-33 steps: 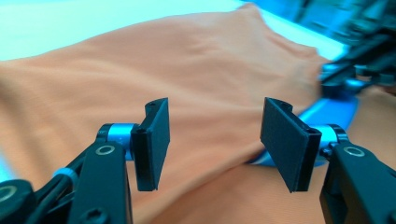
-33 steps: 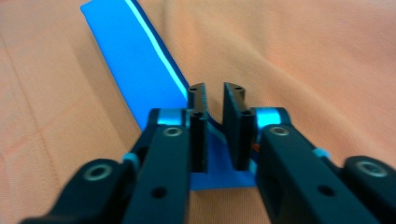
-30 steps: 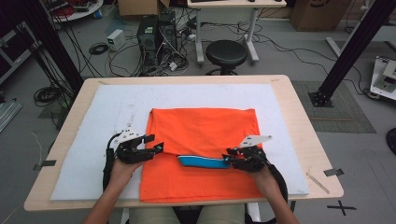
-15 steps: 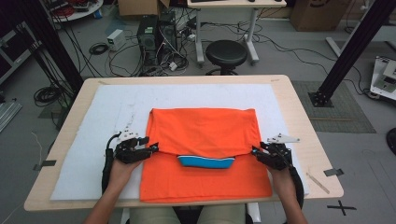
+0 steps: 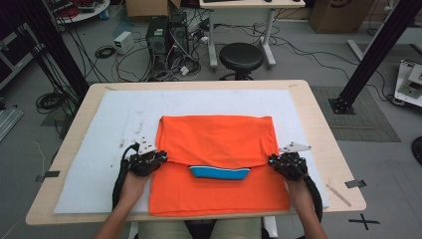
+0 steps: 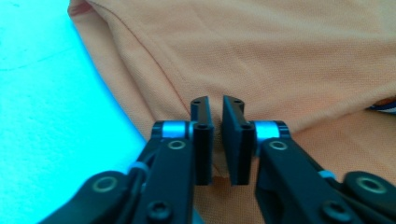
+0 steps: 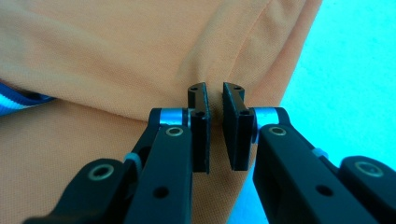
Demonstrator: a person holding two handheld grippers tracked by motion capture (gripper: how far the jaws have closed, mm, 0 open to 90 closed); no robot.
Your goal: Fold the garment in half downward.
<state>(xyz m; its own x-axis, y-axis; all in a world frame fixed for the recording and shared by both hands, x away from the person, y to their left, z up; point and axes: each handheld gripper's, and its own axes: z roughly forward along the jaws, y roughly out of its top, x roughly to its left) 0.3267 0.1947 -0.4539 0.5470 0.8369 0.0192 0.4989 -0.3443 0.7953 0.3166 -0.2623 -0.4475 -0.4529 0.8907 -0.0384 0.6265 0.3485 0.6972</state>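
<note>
Here, an orange polo shirt (image 5: 219, 164) lies folded on the white mat (image 5: 99, 149) covering the wooden table (image 5: 323, 129), its blue collar (image 5: 219, 172) showing at the fold's near edge. The left gripper (image 5: 158, 158) has just been closing and pinches the fold's left end; its jaws stand nearly together on the cloth. The right gripper (image 5: 272, 160), likewise just closing, clamps the fold's right end.

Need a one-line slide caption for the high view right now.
Left gripper and right gripper pinch the side edges of a folded orange fabric shirt on the white table mat.
</note>
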